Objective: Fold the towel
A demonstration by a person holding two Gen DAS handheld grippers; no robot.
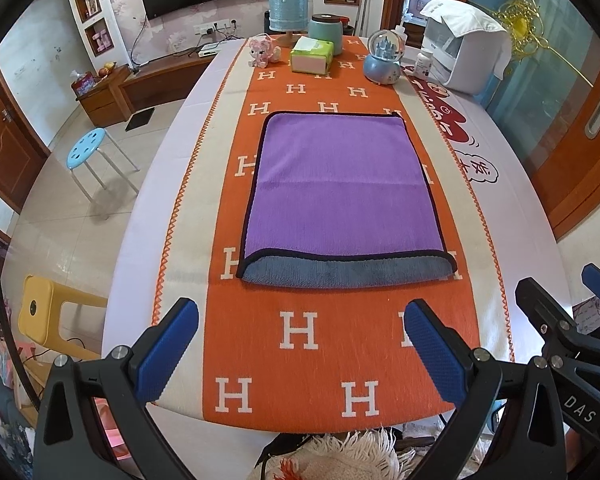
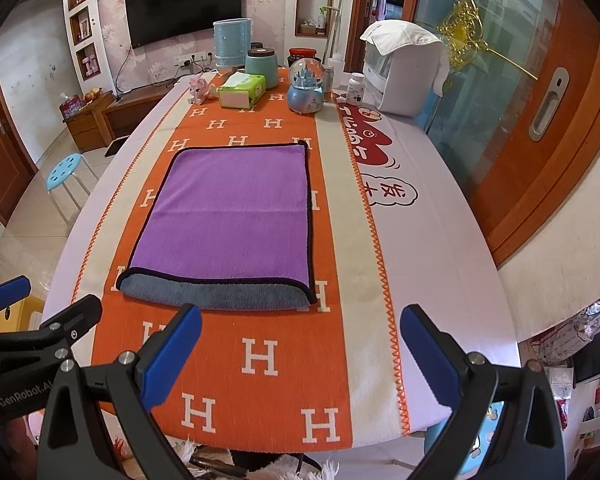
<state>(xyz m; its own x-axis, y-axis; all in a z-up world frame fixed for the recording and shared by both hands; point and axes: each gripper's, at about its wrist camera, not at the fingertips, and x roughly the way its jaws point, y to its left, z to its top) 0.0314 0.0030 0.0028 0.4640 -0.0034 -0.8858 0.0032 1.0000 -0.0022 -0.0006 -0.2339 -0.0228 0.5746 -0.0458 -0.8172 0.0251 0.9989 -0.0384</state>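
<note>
Towel [image 1: 342,192], one, folded on runner [image 1: 304,336]; two tools, left tool [image 1: 302,322] and right tool [image 2: 300,324], spread wide, empty.

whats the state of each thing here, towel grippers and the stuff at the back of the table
towel: folded over once, purple side up, grey underside showing along the near edge, flat on the runner
left gripper: open, empty, short of the towel
right gripper: open, empty, short of the towel
tissue box: open, tissue sticking out of the top
green jar: lid on, upright
snow globe: upright
pill bottle: capped, upright
</note>
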